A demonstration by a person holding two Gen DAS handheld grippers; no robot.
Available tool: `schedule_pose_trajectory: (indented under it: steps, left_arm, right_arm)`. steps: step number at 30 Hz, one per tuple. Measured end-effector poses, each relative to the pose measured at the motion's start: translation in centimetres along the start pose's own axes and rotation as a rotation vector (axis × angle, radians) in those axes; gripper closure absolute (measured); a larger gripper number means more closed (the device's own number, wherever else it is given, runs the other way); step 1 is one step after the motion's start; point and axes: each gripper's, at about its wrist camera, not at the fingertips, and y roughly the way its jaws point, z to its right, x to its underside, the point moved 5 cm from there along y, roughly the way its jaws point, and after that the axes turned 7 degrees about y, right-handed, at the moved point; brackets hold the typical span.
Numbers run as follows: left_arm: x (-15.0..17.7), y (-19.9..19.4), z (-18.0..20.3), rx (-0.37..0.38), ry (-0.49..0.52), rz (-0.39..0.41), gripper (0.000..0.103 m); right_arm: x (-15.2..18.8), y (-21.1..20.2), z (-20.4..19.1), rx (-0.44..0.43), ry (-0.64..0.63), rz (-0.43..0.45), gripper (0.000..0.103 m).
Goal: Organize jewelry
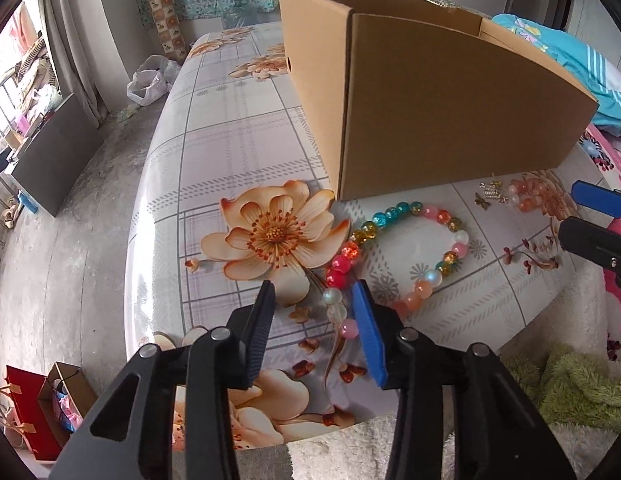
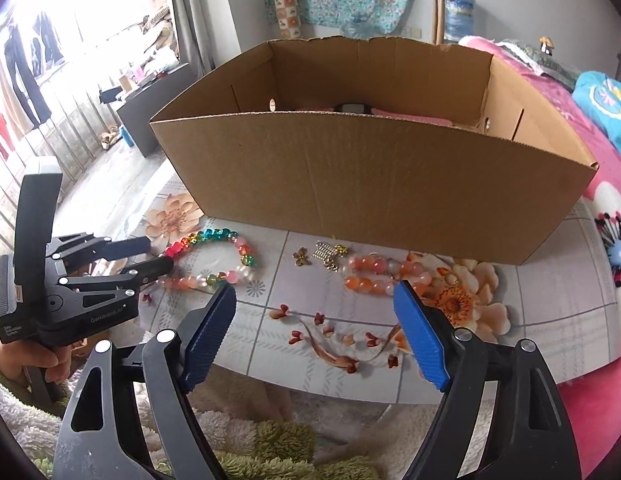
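A multicoloured bead bracelet (image 1: 406, 256) lies on the flowered tablecloth in front of a brown cardboard box (image 1: 450, 112). My left gripper (image 1: 314, 300) is open, its fingers straddling the bracelet's near-left beads. In the right wrist view the bracelet (image 2: 214, 256) lies at left with the left gripper (image 2: 158, 256) at it. An orange bead bracelet (image 2: 382, 276), a gold butterfly charm (image 2: 300, 257) and small gold earrings (image 2: 328, 254) lie before the box (image 2: 370, 184). My right gripper (image 2: 314, 300) is open and empty above the table's near edge.
The box holds a pink item and a dark object (image 2: 350, 109). The table edge (image 1: 150, 216) drops to a concrete floor at left. A green fluffy cloth (image 2: 270, 452) and white blanket lie below. Pink bedding (image 2: 614, 248) is at right.
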Motion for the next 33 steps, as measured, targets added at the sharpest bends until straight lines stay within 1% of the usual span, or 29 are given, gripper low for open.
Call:
schedule_pose_trajectory:
  steps: [2, 3, 4, 5, 7, 10, 13, 15, 17, 23, 26, 27, 29, 32, 33]
  left_arm:
    - [-0.3, -0.1, 0.4, 0.031, -0.001, 0.013, 0.067]
    - [-0.3, -0.1, 0.8, 0.037, 0.003, 0.014, 0.068]
    - [-0.4, -0.1, 1.0, 0.037, 0.008, 0.014, 0.069]
    - [-0.5, 0.0, 1.3, 0.034, 0.013, 0.012, 0.069]
    - [-0.7, 0.3, 1.4, 0.021, 0.020, 0.008, 0.071]
    - [-0.9, 0.3, 1.3, 0.018, 0.018, 0.010, 0.077]
    - [-0.9, 0.4, 0.8, 0.021, 0.003, 0.016, 0.083]
    - [-0.9, 0.4, 0.6, 0.025, -0.007, 0.021, 0.085]
    - [-1.1, 0.6, 0.4, 0.030, -0.013, 0.025, 0.086]
    - [-1.2, 0.7, 0.1, 0.047, -0.016, 0.038, 0.086]
    - [-1.1, 0.6, 0.2, 0.056, -0.016, 0.046, 0.086]
    - [-1.0, 0.5, 0.2, 0.061, -0.016, 0.049, 0.086]
    - [-1.0, 0.5, 0.3, 0.075, -0.018, 0.055, 0.086]
    - [-0.9, 0.3, 0.7, 0.106, -0.021, 0.059, 0.086]
    - [-0.9, 0.3, 0.8, 0.126, -0.024, 0.060, 0.086]
  right_arm:
    - [0.0, 0.1, 0.0, -0.021, 0.013, -0.007, 0.033]
    - [0.0, 0.2, 0.0, -0.035, 0.018, -0.010, 0.037]
    - [0.0, 0.2, -0.1, -0.054, 0.028, -0.014, 0.042]
    - [0.0, 0.4, -0.2, -0.076, 0.039, -0.019, 0.044]
    - [0.1, 0.7, -0.5, -0.119, 0.055, -0.030, 0.055]
    - [0.2, 1.5, -1.4, -0.170, 0.056, -0.051, 0.064]
    - [0.1, 2.3, -2.7, -0.190, 0.027, -0.057, 0.069]
    - [-0.1, 2.8, -3.4, -0.187, 0.003, -0.059, 0.072]
    - [-0.3, 3.3, -4.1, -0.187, -0.022, -0.059, 0.072]
    - [-0.7, 4.7, -4.7, -0.170, -0.044, -0.081, 0.079]
    - [-0.9, 5.6, -5.1, -0.159, -0.048, -0.100, 0.086]
    - [-0.8, 5.8, -5.3, -0.154, -0.054, -0.109, 0.089]
    - [-0.7, 6.0, -5.5, -0.152, -0.060, -0.112, 0.090]
    - [-0.7, 5.8, -5.8, -0.144, -0.077, -0.106, 0.093]
    - [-0.8, 5.7, -5.7, -0.144, -0.074, -0.104, 0.098]
